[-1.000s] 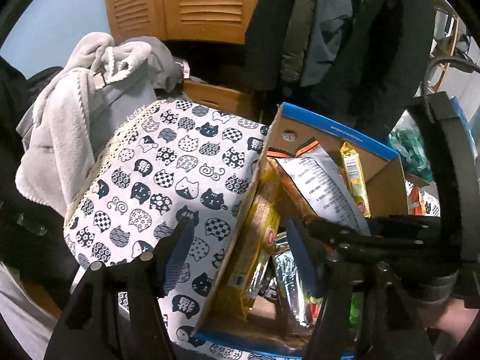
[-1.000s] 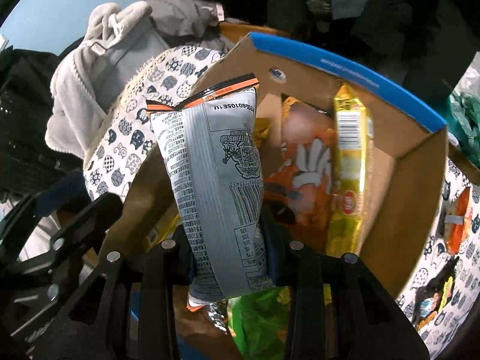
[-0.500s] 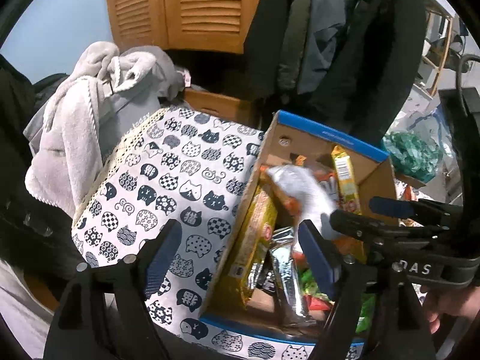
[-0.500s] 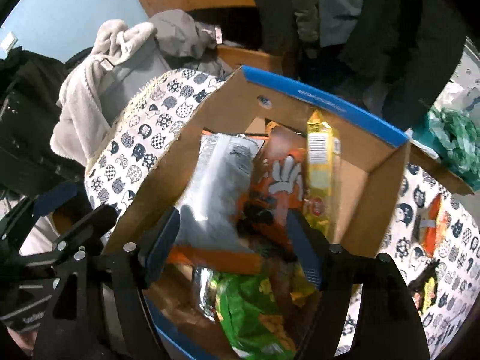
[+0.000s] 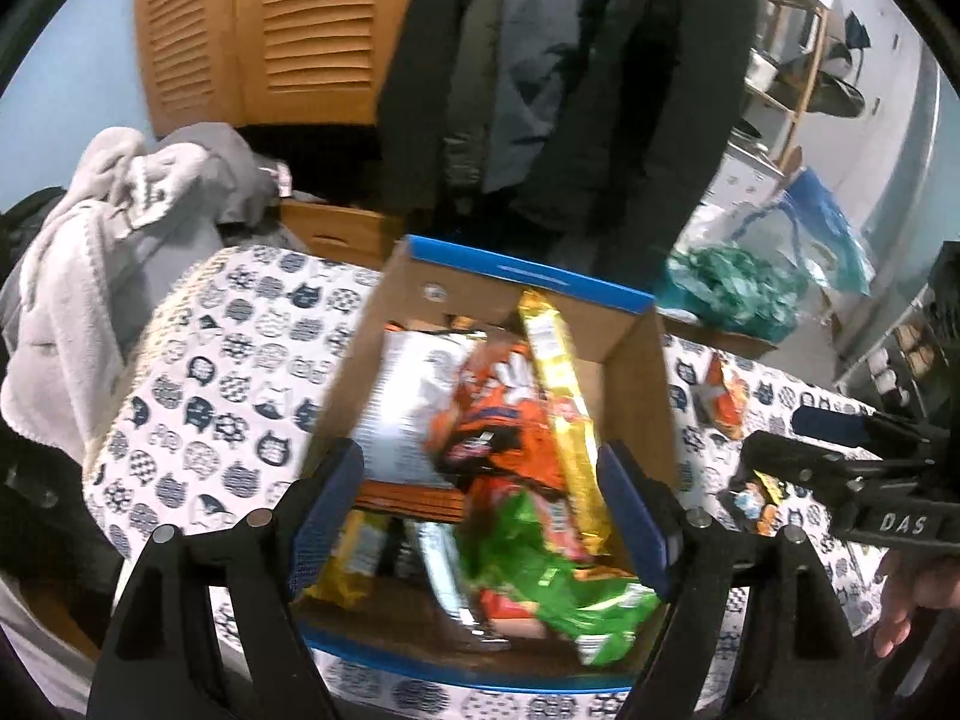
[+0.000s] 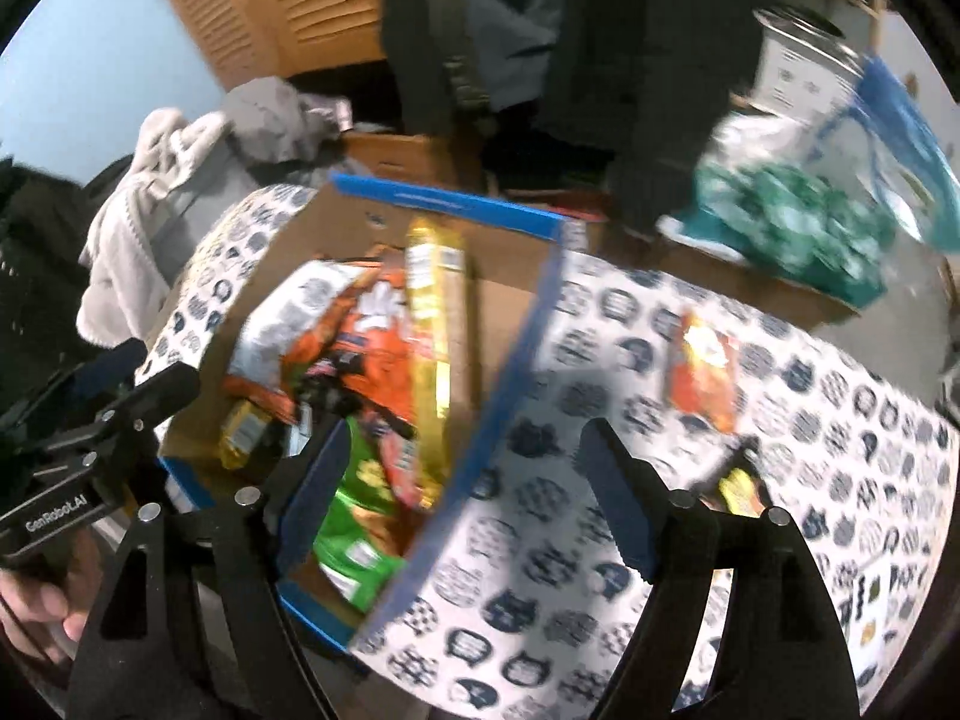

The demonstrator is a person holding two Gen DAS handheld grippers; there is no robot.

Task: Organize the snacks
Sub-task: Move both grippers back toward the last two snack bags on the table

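From the left wrist, the left gripper (image 5: 480, 504) tilts steeply down over the box (image 5: 528, 276), its blue-padded jaws spread wide with nothing between them; packets show in the gap below. A half second earlier the same jaws framed the box from lower and closer, and the silver bag was a blur dropping in. Now the silver bag (image 5: 414, 396) lies in the box against its left wall, beside an orange bag (image 5: 498, 420) and an upright yellow pack (image 5: 558, 396), with a green bag (image 5: 540, 576) at the near end. Right of the box, the right gripper (image 5: 840, 438) juts in from the edge, a hand (image 5: 912, 594) under it. The box sits on a cat-print cloth (image 5: 228, 396). Left of the box lies a grey towel (image 5: 90, 276); behind it hang dark coats (image 5: 540, 90) before louvred wooden doors (image 5: 270, 30).

From the right wrist, the right gripper (image 6: 462, 486) also points steeply down, straddling the box's right wall (image 6: 510, 360). Its jaws have just been opening and now stand wide and empty. A second ago they pinched the silver bag above the box; now that bag (image 6: 282, 318) rests inside, at the left. The view has pulled off to the right of the box, showing more cloth (image 6: 810, 420) with a loose orange packet (image 6: 702, 360) on it, well right of the box. Left of the box, the left gripper (image 6: 114, 414) reaches in, a hand (image 6: 36, 606) gripping its handle. Beyond the box's right corner lies a green bundle (image 6: 792, 228) under blue plastic.
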